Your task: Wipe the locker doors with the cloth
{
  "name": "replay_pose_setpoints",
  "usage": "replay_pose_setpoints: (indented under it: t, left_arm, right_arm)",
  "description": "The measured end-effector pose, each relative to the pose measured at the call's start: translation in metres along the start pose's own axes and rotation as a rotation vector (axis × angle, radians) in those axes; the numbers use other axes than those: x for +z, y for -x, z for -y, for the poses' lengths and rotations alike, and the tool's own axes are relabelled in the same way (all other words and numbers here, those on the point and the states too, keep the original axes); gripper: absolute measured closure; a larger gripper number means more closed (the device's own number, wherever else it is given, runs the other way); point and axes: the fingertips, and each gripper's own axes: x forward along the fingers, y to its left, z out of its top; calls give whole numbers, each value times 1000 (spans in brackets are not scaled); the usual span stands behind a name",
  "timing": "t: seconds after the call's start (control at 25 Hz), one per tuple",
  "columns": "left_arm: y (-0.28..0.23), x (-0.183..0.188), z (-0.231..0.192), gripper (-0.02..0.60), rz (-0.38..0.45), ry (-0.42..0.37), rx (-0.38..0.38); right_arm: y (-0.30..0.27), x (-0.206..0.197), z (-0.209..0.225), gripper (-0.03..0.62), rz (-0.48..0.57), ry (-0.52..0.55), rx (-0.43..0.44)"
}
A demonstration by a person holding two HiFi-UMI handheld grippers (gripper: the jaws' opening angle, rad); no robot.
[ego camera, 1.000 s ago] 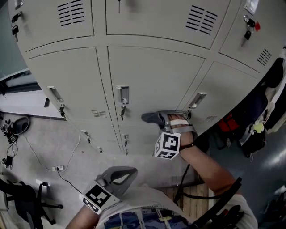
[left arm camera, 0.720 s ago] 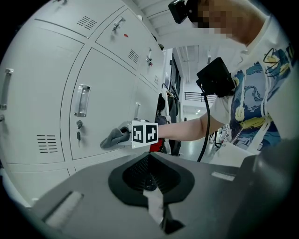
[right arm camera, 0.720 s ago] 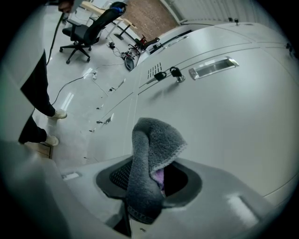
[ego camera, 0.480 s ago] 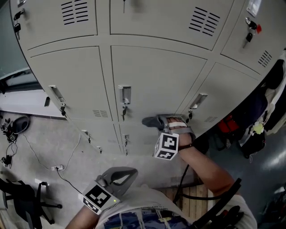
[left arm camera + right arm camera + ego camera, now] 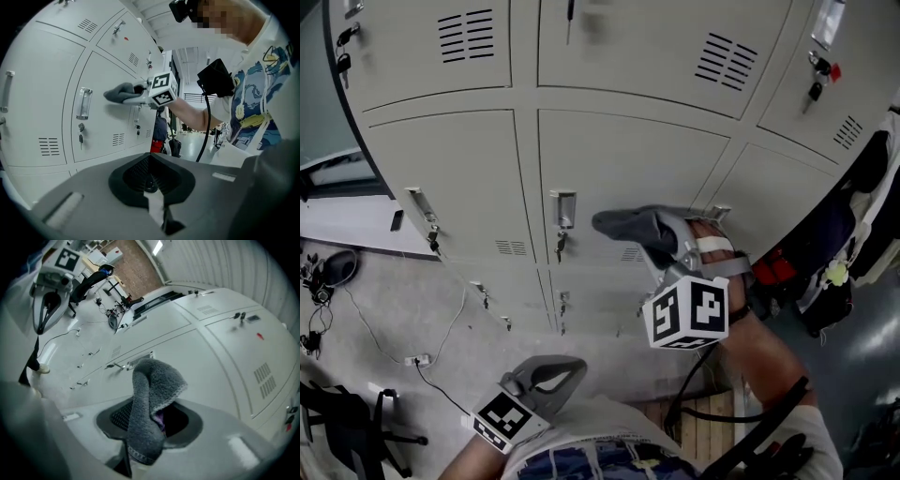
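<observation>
The right gripper is held out in front of the person on a nearly straight, bare forearm, pointing at the middle locker door. Its jaws are clenched on a grey cloth. The right hand sits behind them under a pale strap, and the marker cube faces up towards the head camera.

The right gripper view shows the cloth rising from between the jaws and folding over towards the door. Seen from the left gripper view, the free end of the cloth lies against the face of that door, just right of the door's handle and at about the same height. The head view places it the same way, right of the handle.

The left gripper is well back from that door, low and close to the person's body, and tilted up towards the lockers. Its jaws are pressed together with nothing between them.
</observation>
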Motion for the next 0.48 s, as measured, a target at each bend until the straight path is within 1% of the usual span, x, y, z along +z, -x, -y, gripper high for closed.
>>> replay_pose_setpoints:
  t: [0.16, 0.28, 0.36, 0.48]
  left_arm:
    - [1, 0, 0, 578, -4, -5, -4]
    - [1, 0, 2, 578, -7, -9, -8]
    - [2, 0, 2, 578, -4, -11, -8]
    - [3, 1, 2, 578, -2, -11, -4]
  right_arm:
    - [25, 18, 68, 447, 39, -2, -153]
    - [31, 24, 109, 447, 48, 4, -249]
    - [30, 25, 125, 447, 49, 4, -288]
    - [20, 22, 127, 447, 34, 11, -293]
